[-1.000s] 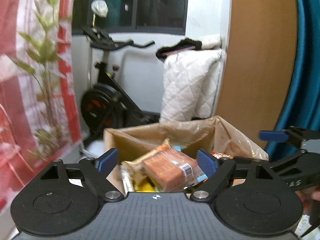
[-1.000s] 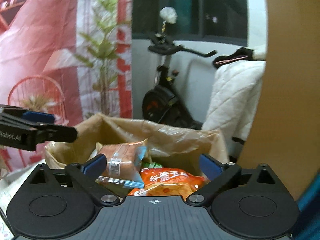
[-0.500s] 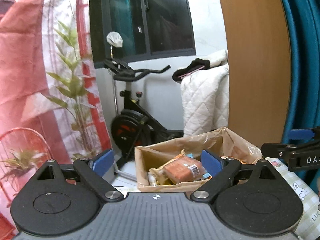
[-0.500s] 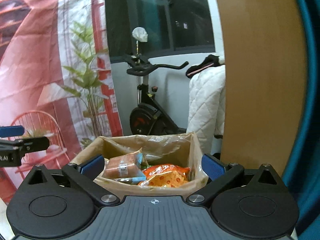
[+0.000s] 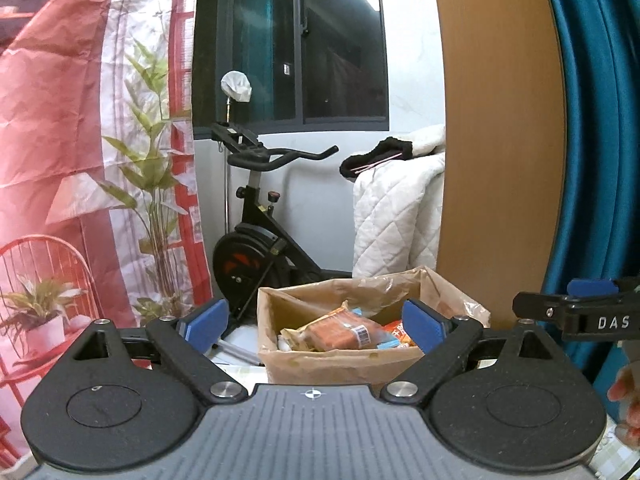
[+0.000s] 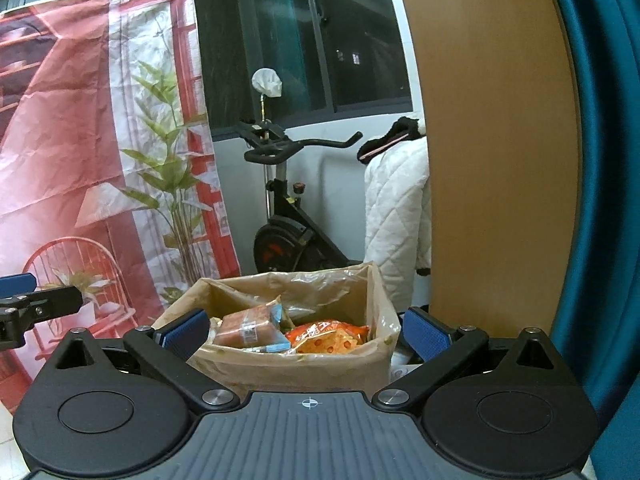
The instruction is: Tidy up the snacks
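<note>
box (image 6: 288, 368) top open | snacks (image 6: 332, 336) fill it | wood panel (image 6: 492, 140) right

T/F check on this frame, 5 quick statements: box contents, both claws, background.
1. The cardboard box holds snack packets. True.
2. The left claw grips the brown packet. False: it is open and empty, packet lies in the box.
3. The orange packet lies beside the brown packet in the box. True.
4. The right claw is shut. False: its jaws stand wide apart, nothing between the pads.
5. A bicycle with two wheels leans on the wall. False: it is a stationary bike.
</note>
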